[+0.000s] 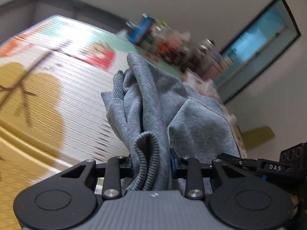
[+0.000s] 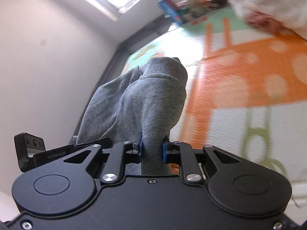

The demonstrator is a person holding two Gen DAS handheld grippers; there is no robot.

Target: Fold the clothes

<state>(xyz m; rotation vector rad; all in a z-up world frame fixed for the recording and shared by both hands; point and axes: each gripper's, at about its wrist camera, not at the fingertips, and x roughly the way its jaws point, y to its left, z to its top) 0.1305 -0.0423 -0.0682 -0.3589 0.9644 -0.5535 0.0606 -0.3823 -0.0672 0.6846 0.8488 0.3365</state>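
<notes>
Item: grey sweatshirt (image 1: 153, 103), held off the play mat (image 1: 48, 95), gathered in loose vertical folds and not yet flat or squared.

Left tool (image 1: 150, 164): your jaws stand nearly closed, pinching a bunched ribbed edge (image 1: 146, 159), a cuff or hem; which one cannot be told. The cloth runs away from the tool, straight ahead along its fingers, with the ribbed neckline (image 1: 203, 97) to the right.

Right tool (image 2: 152, 149): your jaws stand narrowly apart with a thick fold of the same grey fleece clamped between the blue pads (image 2: 165, 150). A ribbed band (image 2: 167, 65) sits at the far end of the hanging cloth.

Governing relation: the garment's long axis lies forward from each tool, so both hands hold it equally close, and the span between your two grips is what any lay-down or fold turns on. That span is not visible in either view.

Surroundings: patterned mat below, white wall (image 2: 48, 57), blurred clutter of boxes and jars (image 1: 163, 42) at the far edge. Blur suggests the tools are moving; whether you are lifting to spread or lowering a fold cannot be settled.
</notes>
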